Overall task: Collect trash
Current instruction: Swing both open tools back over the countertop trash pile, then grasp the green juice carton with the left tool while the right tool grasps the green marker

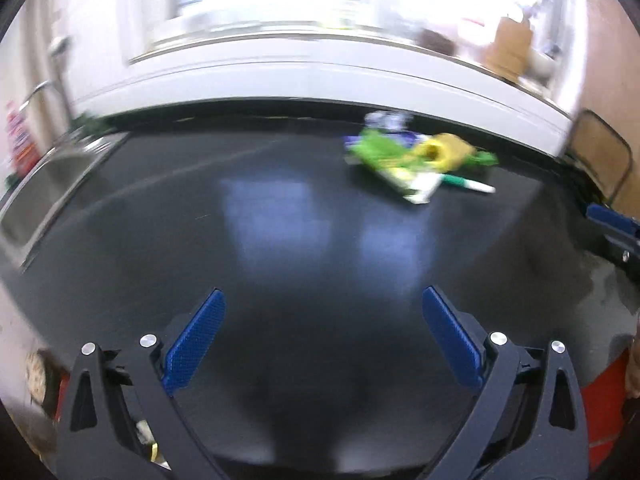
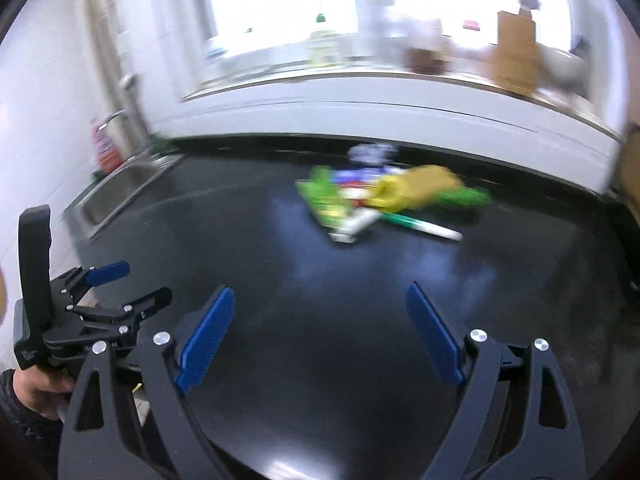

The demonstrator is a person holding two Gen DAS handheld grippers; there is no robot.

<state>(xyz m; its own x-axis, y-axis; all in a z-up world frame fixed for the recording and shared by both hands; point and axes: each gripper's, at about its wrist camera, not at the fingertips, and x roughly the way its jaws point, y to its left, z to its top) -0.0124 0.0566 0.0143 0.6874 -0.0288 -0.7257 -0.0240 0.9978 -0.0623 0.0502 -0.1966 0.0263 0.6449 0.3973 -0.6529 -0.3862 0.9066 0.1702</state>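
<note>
Dark table (image 1: 280,208) carries a blurred trash pile (image 1: 416,156), seemingly wrappers; left tongs (image 1: 322,340) and right tongs (image 2: 320,336) gape wide, empty.

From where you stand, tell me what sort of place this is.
Probably a kitchen or lab-style workroom: a glossy black countertop with a stainless steel sink and curved faucet at its left end, below a bright window with a cluttered white sill.

Right gripper (image 2: 320,332) fingers spread empty over the black counter (image 2: 280,280), trash pile (image 2: 384,196) beyond.
</note>
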